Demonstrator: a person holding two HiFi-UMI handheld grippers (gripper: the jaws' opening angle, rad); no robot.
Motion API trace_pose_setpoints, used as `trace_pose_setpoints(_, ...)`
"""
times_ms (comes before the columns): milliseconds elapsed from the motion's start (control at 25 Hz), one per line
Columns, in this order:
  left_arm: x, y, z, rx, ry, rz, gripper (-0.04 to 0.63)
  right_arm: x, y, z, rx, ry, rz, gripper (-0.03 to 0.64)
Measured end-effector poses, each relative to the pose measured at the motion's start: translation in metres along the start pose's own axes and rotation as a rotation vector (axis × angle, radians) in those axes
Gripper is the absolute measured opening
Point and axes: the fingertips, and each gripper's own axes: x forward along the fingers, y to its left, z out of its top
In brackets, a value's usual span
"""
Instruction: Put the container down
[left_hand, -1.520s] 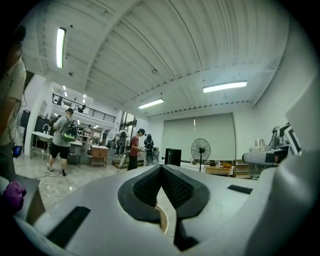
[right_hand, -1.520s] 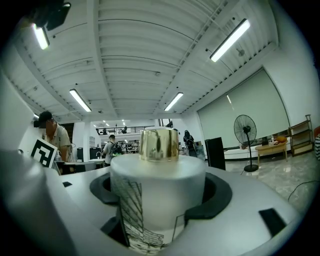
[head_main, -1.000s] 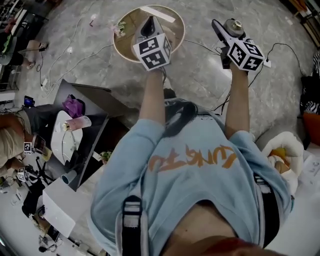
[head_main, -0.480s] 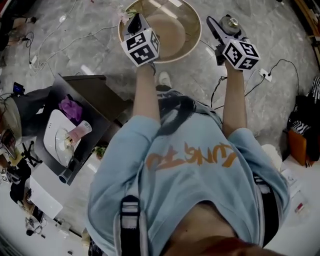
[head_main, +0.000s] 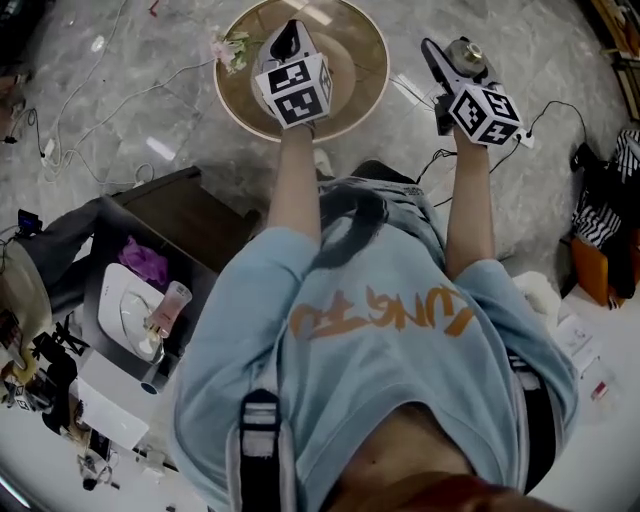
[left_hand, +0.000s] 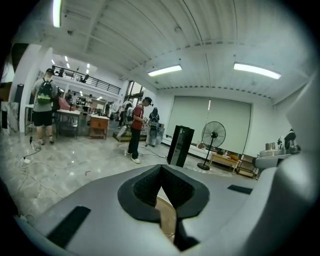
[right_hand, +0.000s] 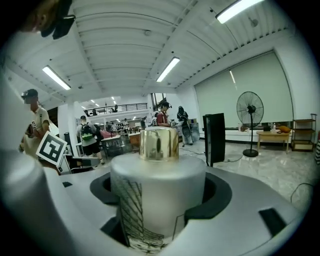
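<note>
While right gripper (head_main: 452, 62) jaws clamp the container (right_hand: 157, 200), upright, gold cap (right_hand: 158, 144) uppermost, round worktop (head_main: 365, 95) lies to its left; left gripper (head_main: 287, 38) jaws together, empty, above it.

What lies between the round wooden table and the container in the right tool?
Only a stretch of grey floor, crossed by a thin pale line, perhaps a cable. The head view shows it between the table and the container.

Right gripper (right_hand: 157, 212) jaws clamped on pale cylindrical container (right_hand: 155, 200), gold cap (right_hand: 159, 144) upright. Standing fan (right_hand: 249, 120) behind, right.
</note>
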Motion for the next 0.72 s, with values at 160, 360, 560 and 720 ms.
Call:
trace_pose_setpoints(160,0.024,-0.019,-0.022,0.014,0.066,-0.021,0.026,0.014,-0.029,-0.016,0.013,0.046,-0.024,0.359)
trace_pose_setpoints(360,0.037,-0.028,-0.063,0.030,0.171,-0.011,0.026,0.039,-0.037,-0.056,0.042,0.122,0.036,0.357)
trace_pose_setpoints(560,0.038,-0.031,-0.112,0.018,0.256,0.004,0.026,0.051,-0.023,-0.122,0.043,0.229,0.138,0.357)
trace_pose_setpoints(720,0.047,-0.042,-0.157,0.014,0.297,-0.020,0.026,0.051,-0.021,-0.184,0.062,0.312,0.180,0.357)
